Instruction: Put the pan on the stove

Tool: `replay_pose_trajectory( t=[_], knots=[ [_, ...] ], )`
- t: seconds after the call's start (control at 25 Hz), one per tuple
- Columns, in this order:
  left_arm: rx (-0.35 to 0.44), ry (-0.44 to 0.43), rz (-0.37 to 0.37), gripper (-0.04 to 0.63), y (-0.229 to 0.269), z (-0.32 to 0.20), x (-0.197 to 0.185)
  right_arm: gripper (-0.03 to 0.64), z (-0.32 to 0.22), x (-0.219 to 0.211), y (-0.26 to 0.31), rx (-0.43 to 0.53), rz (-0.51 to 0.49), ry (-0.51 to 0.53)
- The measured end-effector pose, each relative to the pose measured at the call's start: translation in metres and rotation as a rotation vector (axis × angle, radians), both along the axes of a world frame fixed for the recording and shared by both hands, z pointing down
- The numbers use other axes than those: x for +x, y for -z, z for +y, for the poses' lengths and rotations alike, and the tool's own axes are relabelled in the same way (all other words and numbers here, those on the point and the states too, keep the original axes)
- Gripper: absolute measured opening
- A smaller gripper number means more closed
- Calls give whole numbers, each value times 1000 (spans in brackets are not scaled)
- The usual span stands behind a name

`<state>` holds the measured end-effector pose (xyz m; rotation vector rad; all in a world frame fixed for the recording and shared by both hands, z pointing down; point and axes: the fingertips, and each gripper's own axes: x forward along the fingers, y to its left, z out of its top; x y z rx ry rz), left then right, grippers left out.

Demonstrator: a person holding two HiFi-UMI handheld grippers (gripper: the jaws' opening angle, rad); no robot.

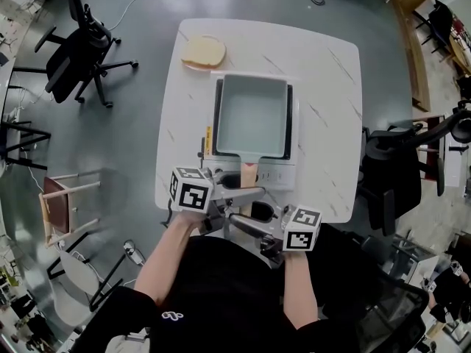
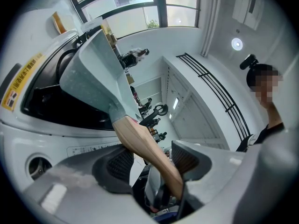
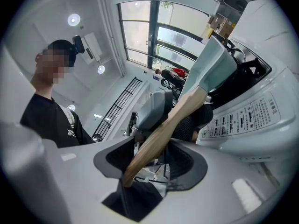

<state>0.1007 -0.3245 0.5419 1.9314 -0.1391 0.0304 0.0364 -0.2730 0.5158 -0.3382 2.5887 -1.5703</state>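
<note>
A pale blue-grey rectangular pan (image 1: 252,116) sits on the white portable stove (image 1: 276,175) in the middle of the white table (image 1: 331,123). Its wooden handle (image 1: 249,173) points toward me over the stove's front. My left gripper (image 1: 250,192) comes in level from the left and my right gripper (image 1: 243,219) from the right, meeting at the handle. In the left gripper view the handle (image 2: 140,141) runs between the pads of the left gripper (image 2: 154,160), which are closed on it. The right gripper view shows the handle (image 3: 173,120) clamped in the right gripper (image 3: 156,148) the same way.
A slice of bread (image 1: 204,51) lies at the table's far left corner. Black office chairs (image 1: 77,54) (image 1: 397,168) stand to the left and right of the table. A small wooden stool (image 1: 66,197) is on the floor at the left.
</note>
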Motion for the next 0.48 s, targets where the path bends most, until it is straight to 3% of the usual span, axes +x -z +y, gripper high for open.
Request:
replay_pose_trajectory(
  t=[0.48],
  knots=[
    [5, -2, -9, 256, -8, -4, 1, 215, -4, 1, -9, 7, 23, 5]
  ],
)
